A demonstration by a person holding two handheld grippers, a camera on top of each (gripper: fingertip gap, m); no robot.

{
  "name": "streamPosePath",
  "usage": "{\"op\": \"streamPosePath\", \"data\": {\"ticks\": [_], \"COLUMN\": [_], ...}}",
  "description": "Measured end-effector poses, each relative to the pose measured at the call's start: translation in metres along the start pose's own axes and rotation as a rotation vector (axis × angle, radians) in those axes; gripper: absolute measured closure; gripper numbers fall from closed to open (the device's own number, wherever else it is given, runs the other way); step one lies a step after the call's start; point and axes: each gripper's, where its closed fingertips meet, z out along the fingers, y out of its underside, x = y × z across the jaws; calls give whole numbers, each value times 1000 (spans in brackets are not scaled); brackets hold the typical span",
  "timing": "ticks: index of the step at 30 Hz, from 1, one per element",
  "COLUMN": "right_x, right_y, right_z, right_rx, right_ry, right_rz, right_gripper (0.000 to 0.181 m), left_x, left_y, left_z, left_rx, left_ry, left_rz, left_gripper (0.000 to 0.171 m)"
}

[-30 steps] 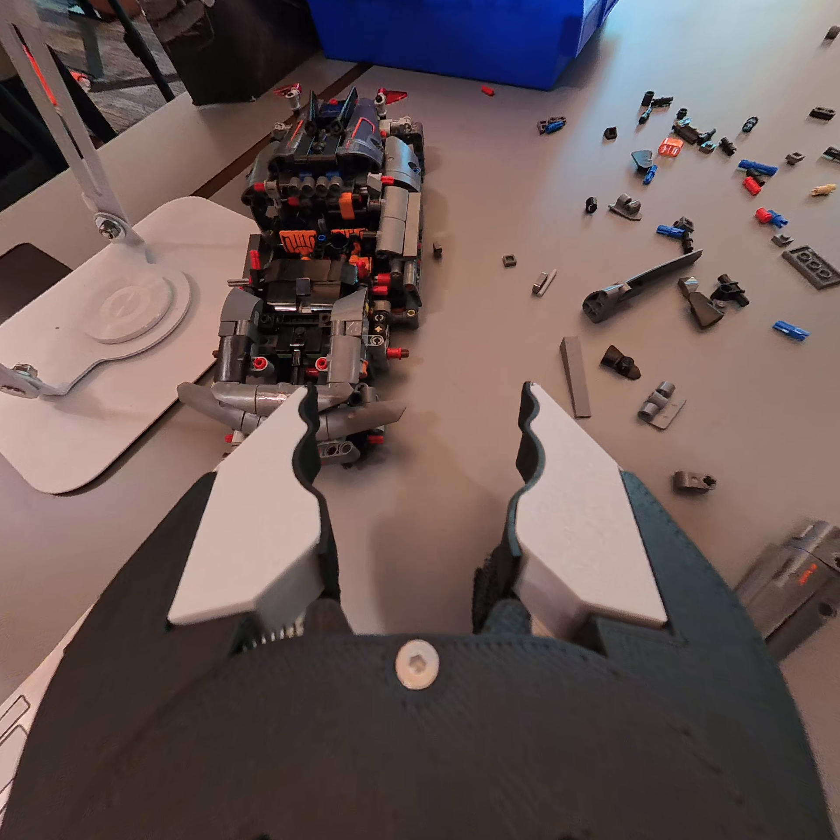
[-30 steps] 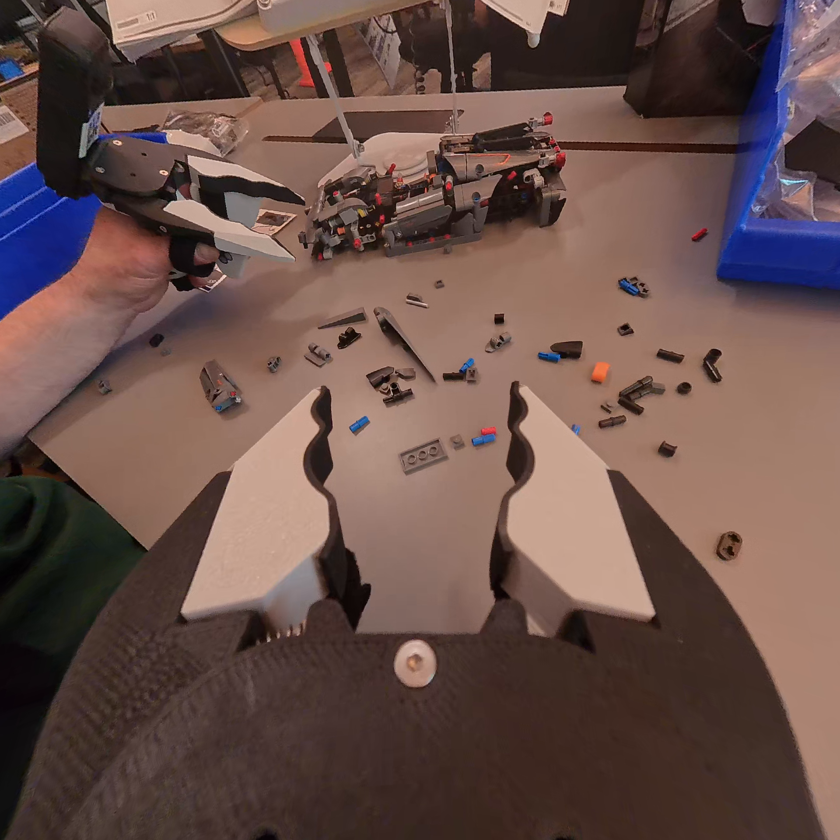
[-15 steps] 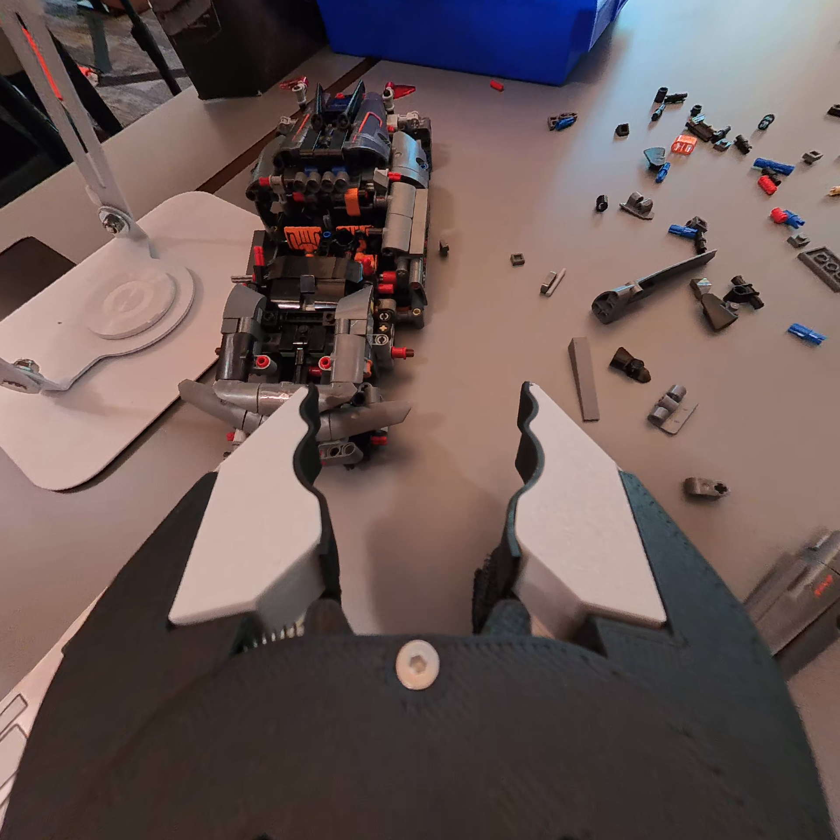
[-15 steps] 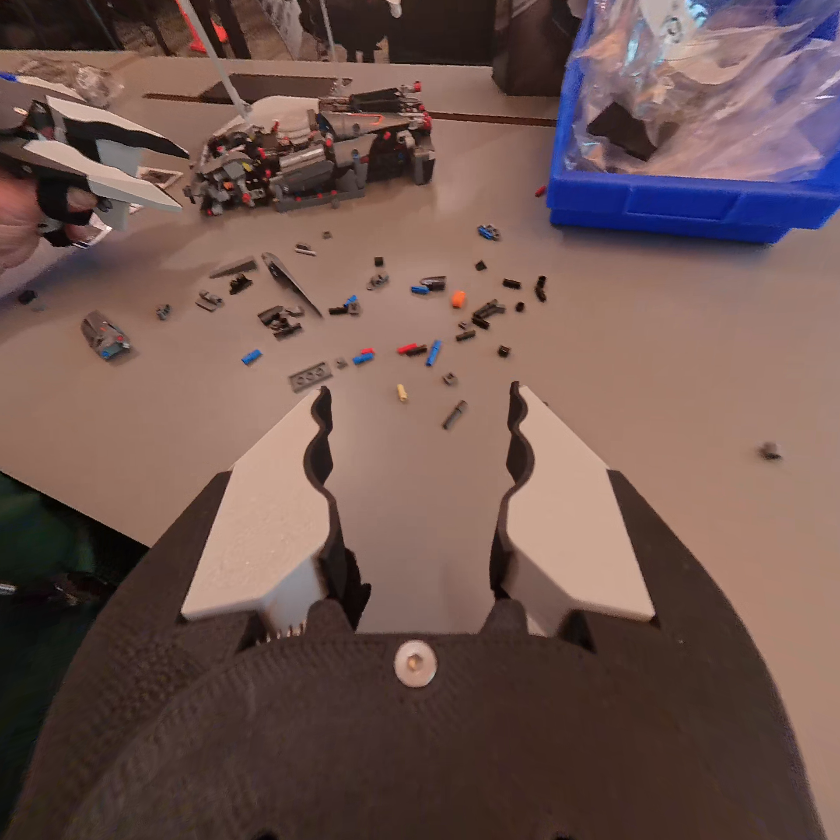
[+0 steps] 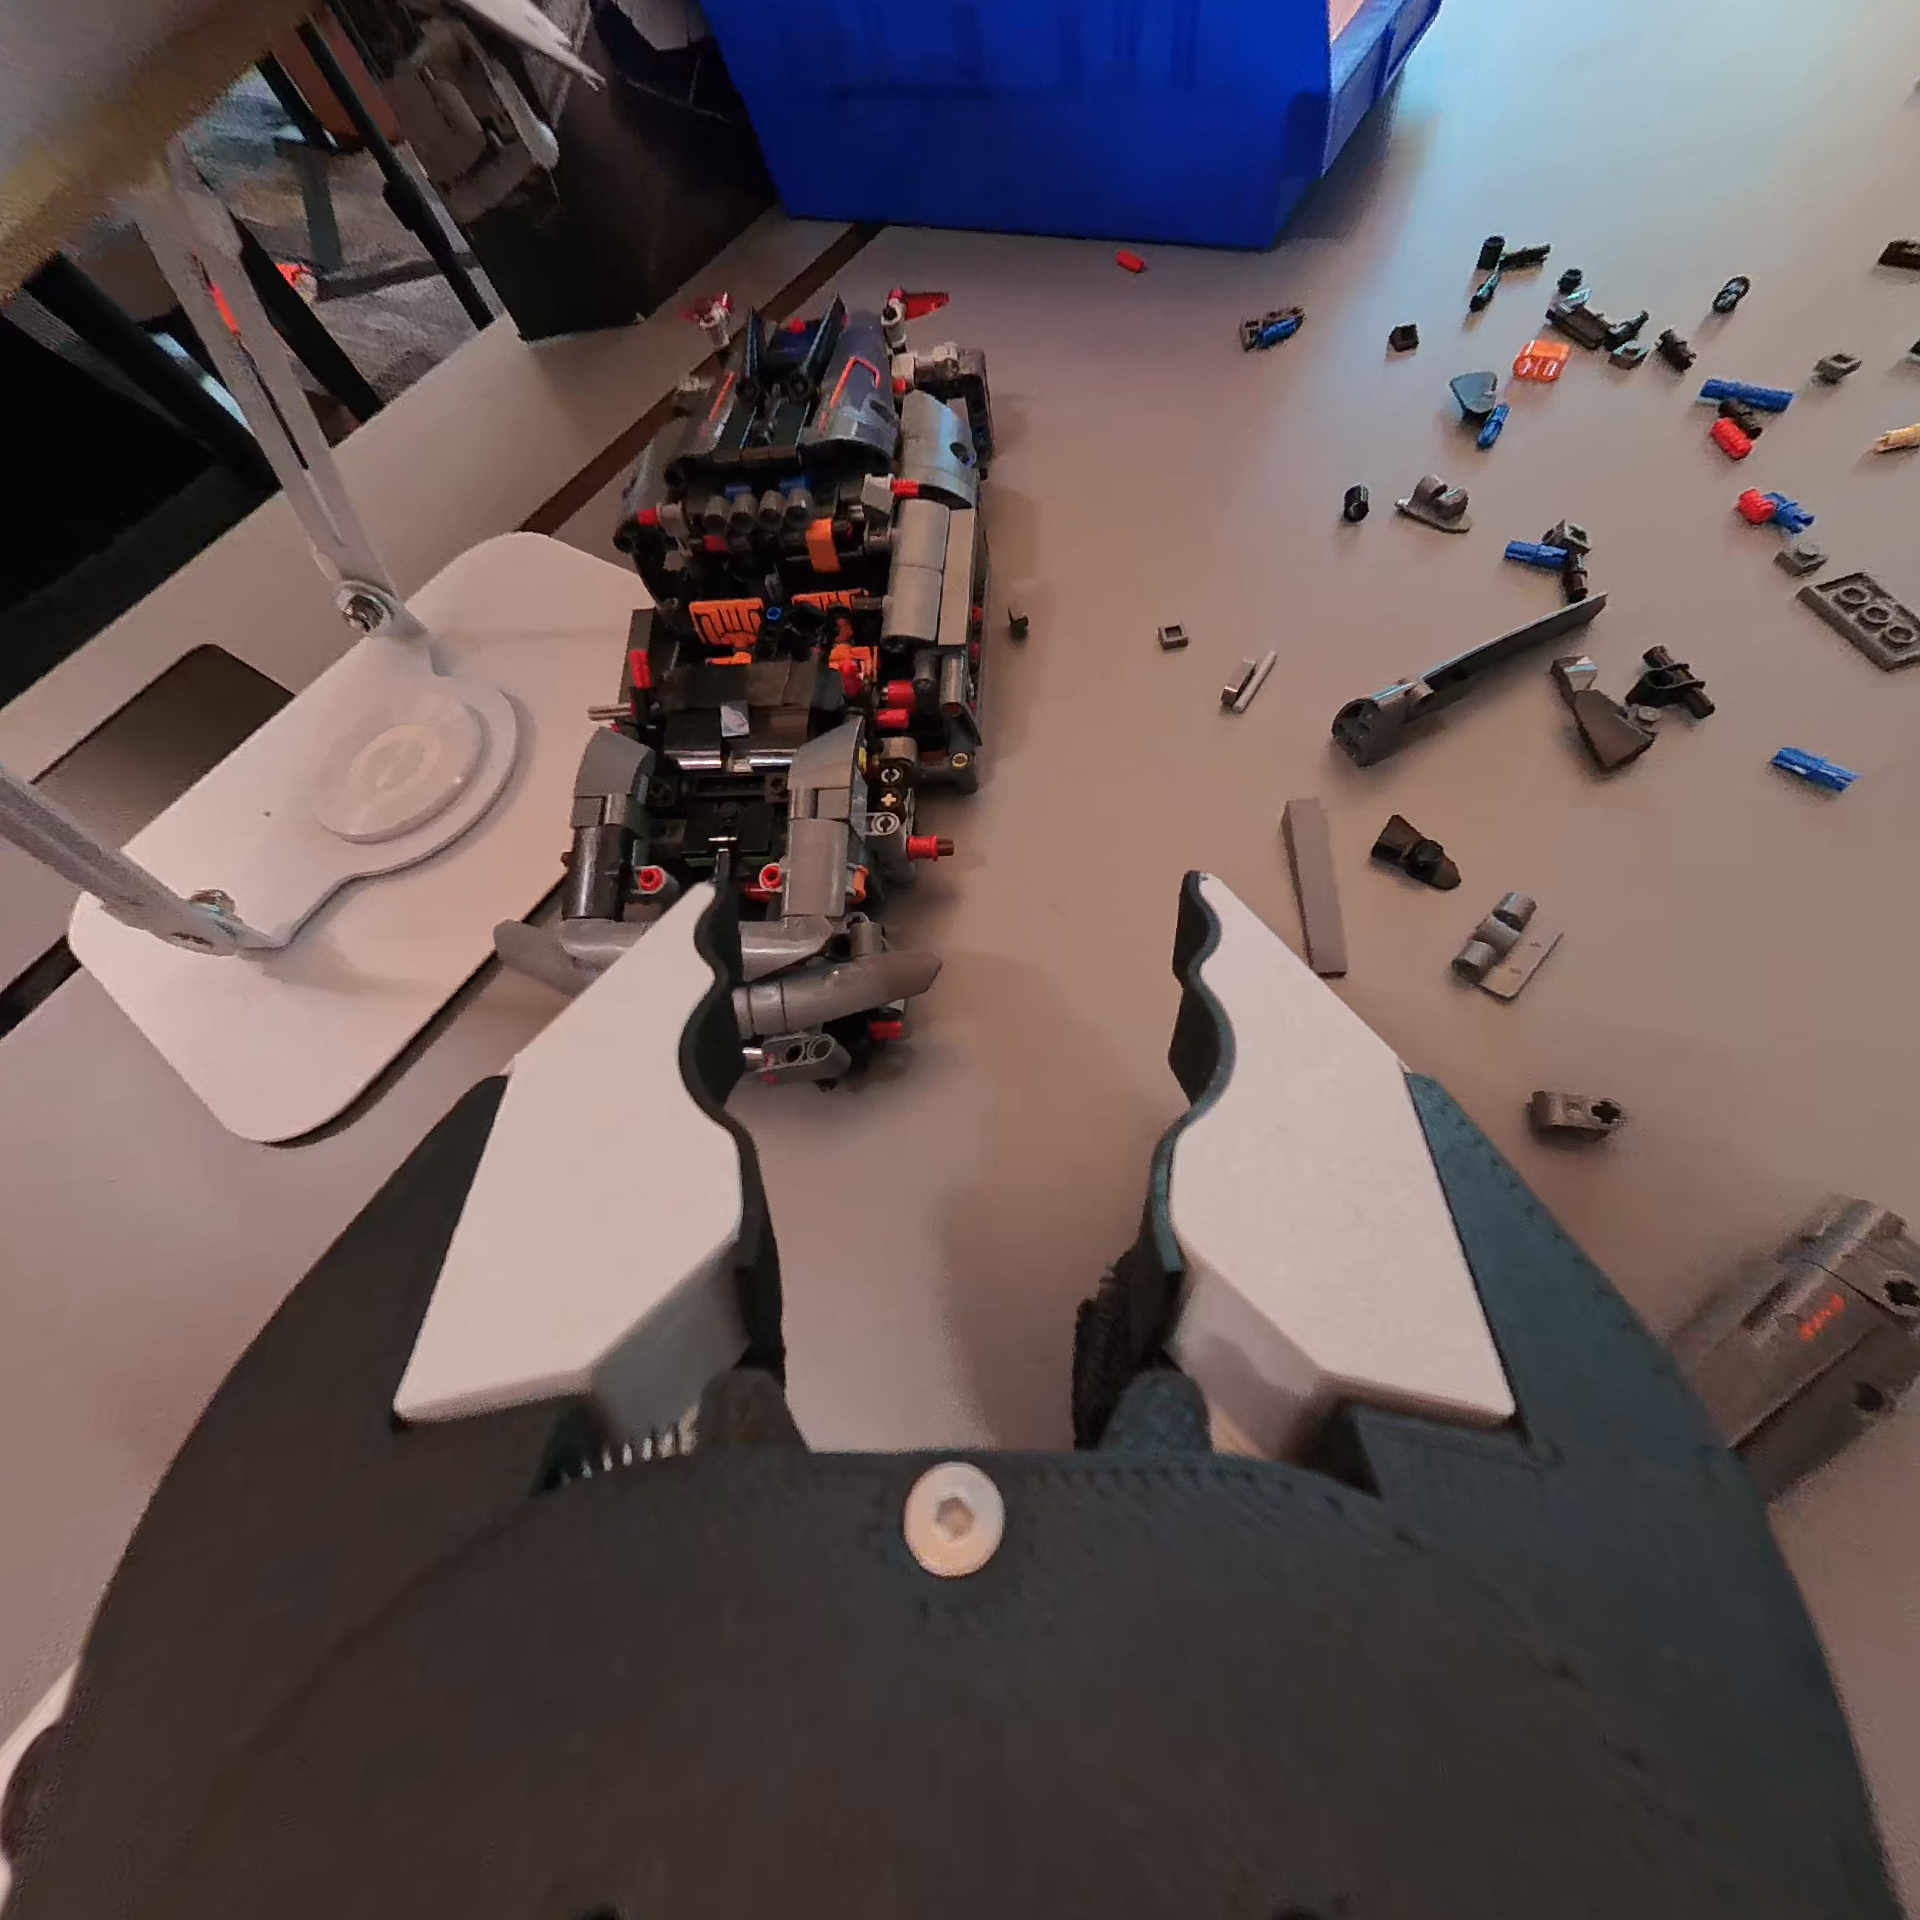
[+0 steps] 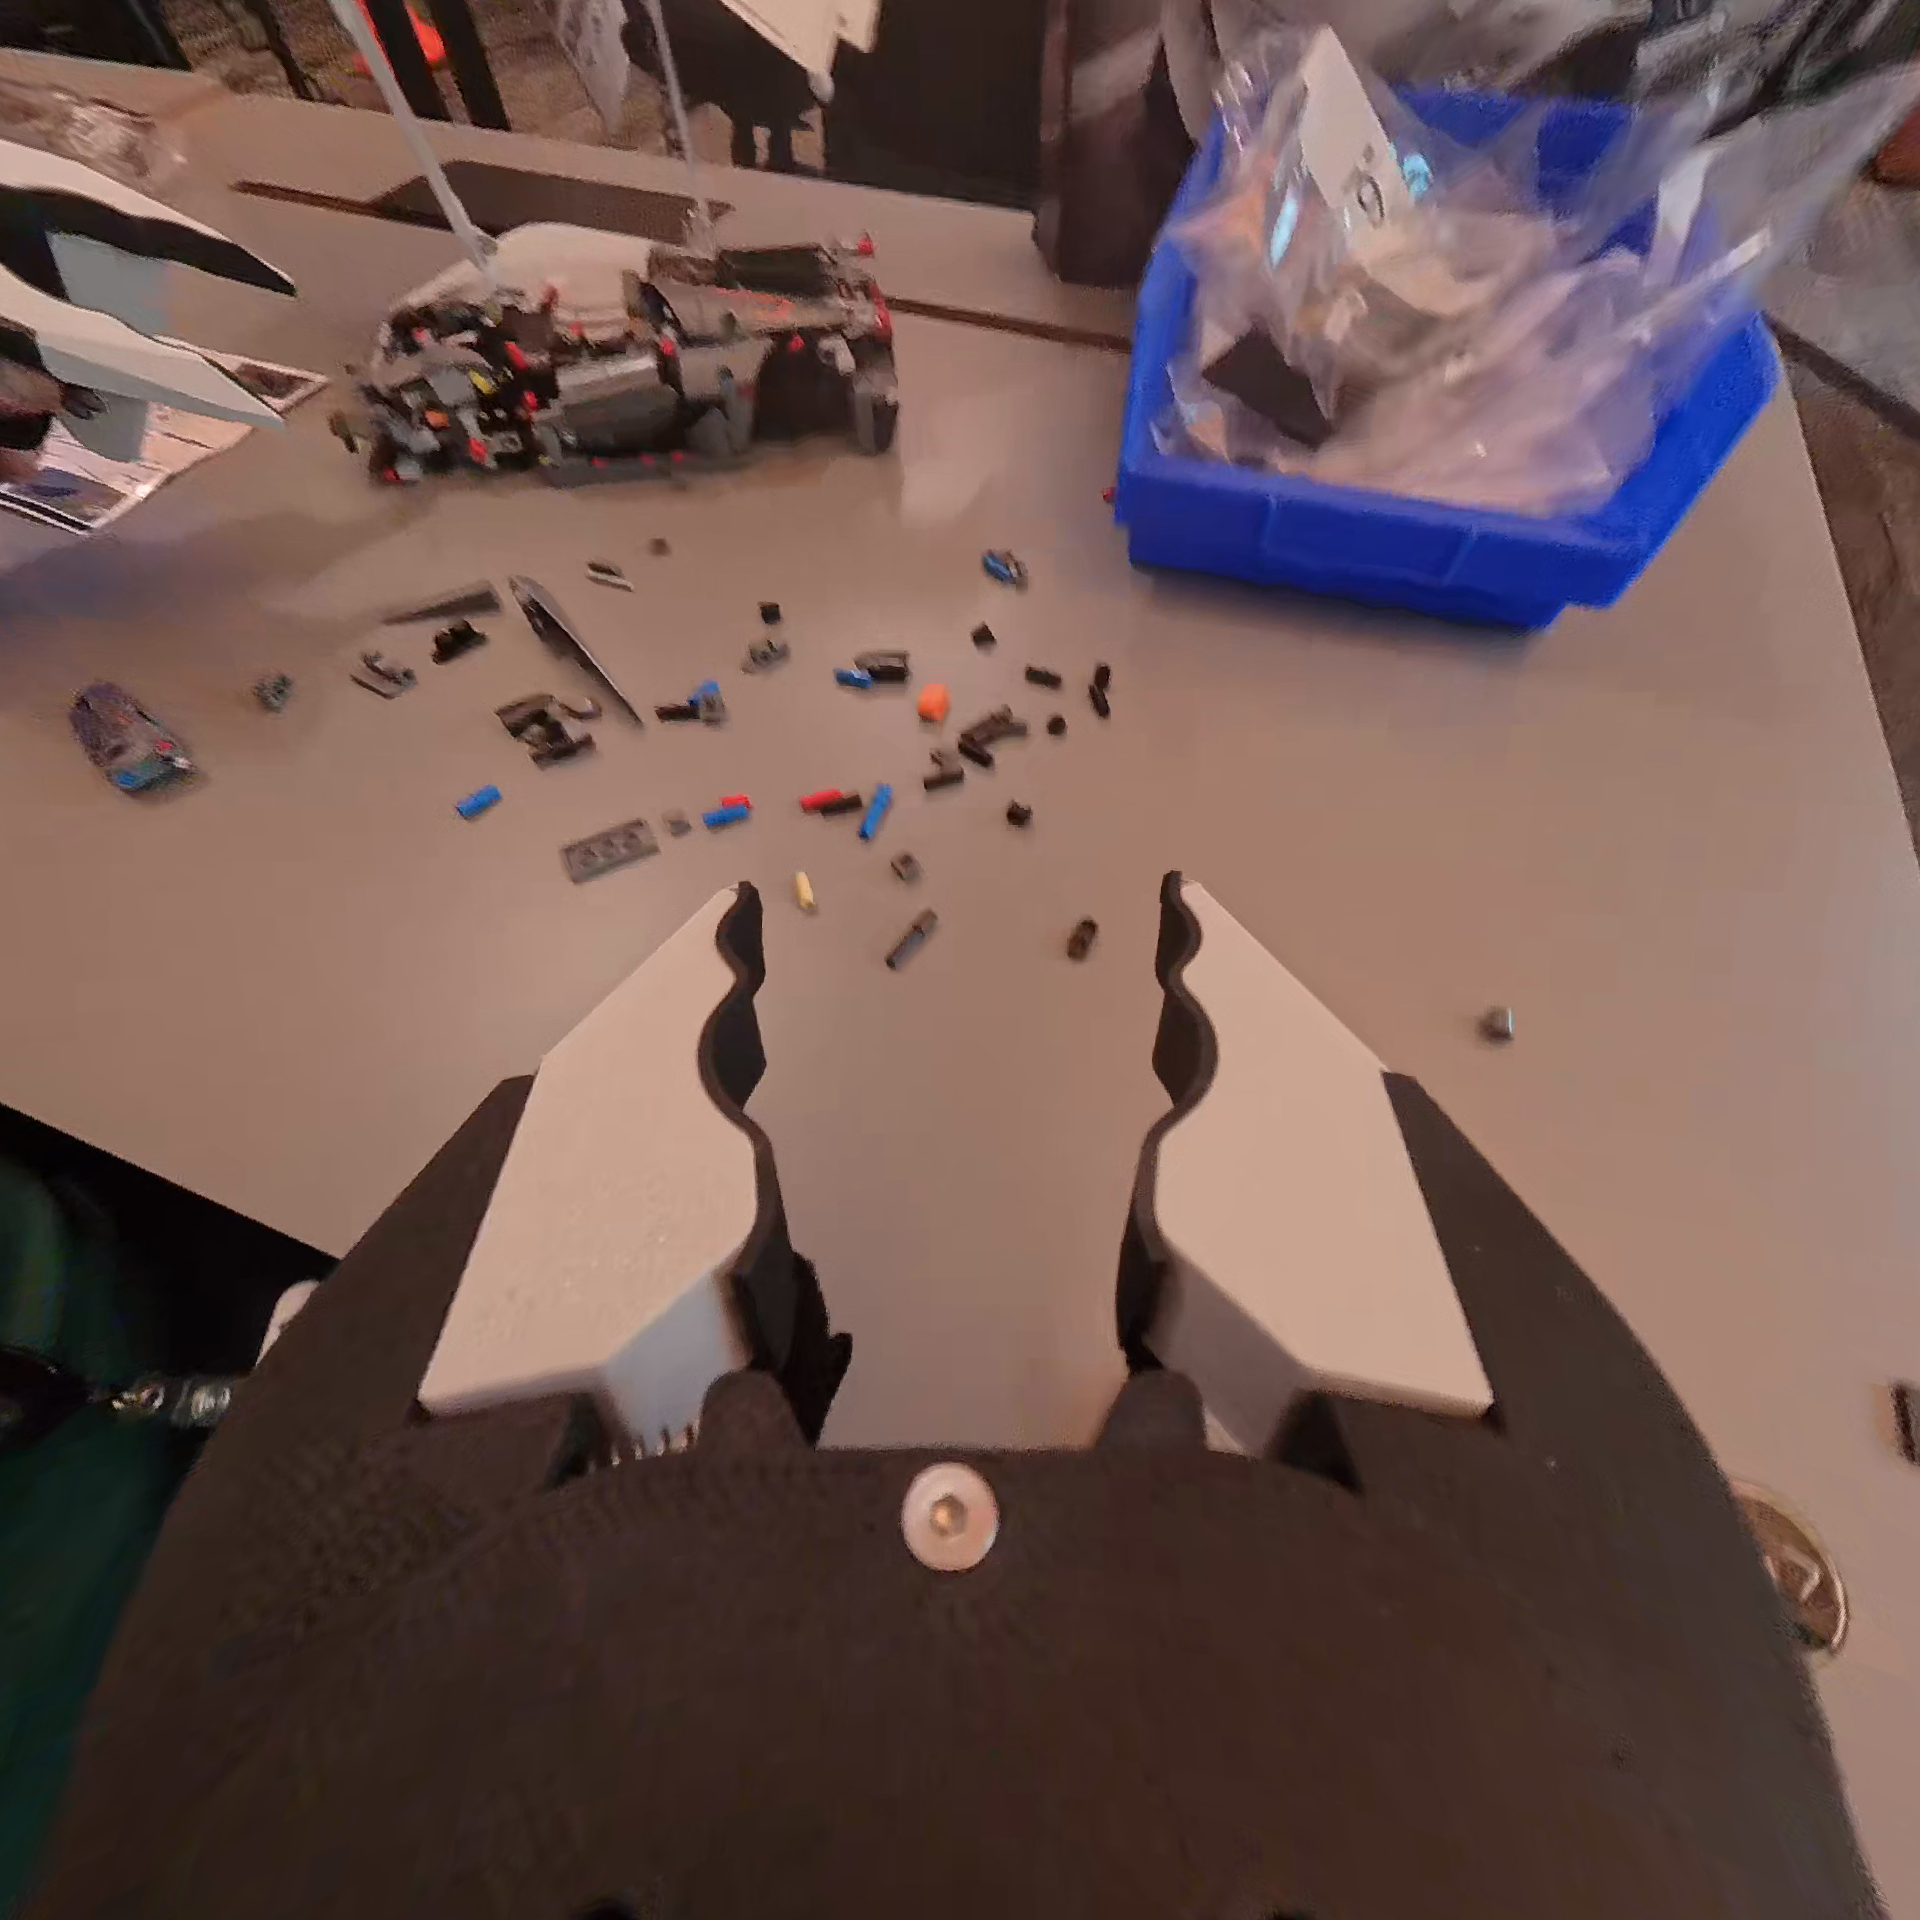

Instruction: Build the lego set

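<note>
I am holding my left gripper [image 5: 951,940] with jaws spread wide and empty, hovering just before the front of the lego car [image 5: 800,665], which is lying on the grey table [image 5: 1091,468] beside a white stand base [image 5: 312,831]. My right gripper [image 6: 956,899] is also gaping wide, empty, above scattered loose pieces [image 6: 873,810]. A blue bin [image 6: 1403,520] of plastic bags [image 6: 1455,260] is sitting to the right of them.

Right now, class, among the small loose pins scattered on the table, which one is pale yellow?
The little yellow pin, lying just ahead of the right claw's left fingertip. The other pins around it are blue, red, black or dark grey; it alone is pale yellow.
</note>
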Motion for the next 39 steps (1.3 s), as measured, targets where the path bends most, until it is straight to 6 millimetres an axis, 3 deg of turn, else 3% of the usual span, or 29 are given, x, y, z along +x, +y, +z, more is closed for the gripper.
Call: {"op": "streamPosePath", "data": {"ticks": [6,9,14,19,24,31,39], "right_x": [-42,-66,-91,-96,-97,-98,-102], "right_y": [-68,-82,-58,-46,-40,-33,-28], "right_z": [34,59,91,99,101,101,102], "right_rx": [38,79,52,11,-6,-27,-37], "right_ry": [-150,-269,-370,-370,-370,-377,-408], "right_rz": [-23,38,118,25,4,-5,23], "right_gripper": [107,109,110,114,115,116,117], "left_x": [15,36,64,83,95,97,92], "left_y": [-5,-2,9,13,23,38,41], "left_z": [-10,-12,-15,-17,-15,-12,-14], "left_rx": [1,-46,-127,-148,-179,-243,-250], "left_ry": [69,149,238,301,342,359,360], "left_rz": [31,68,123,149,191,232,224], "left_gripper": [99,98,110,123,123,123,125]}}
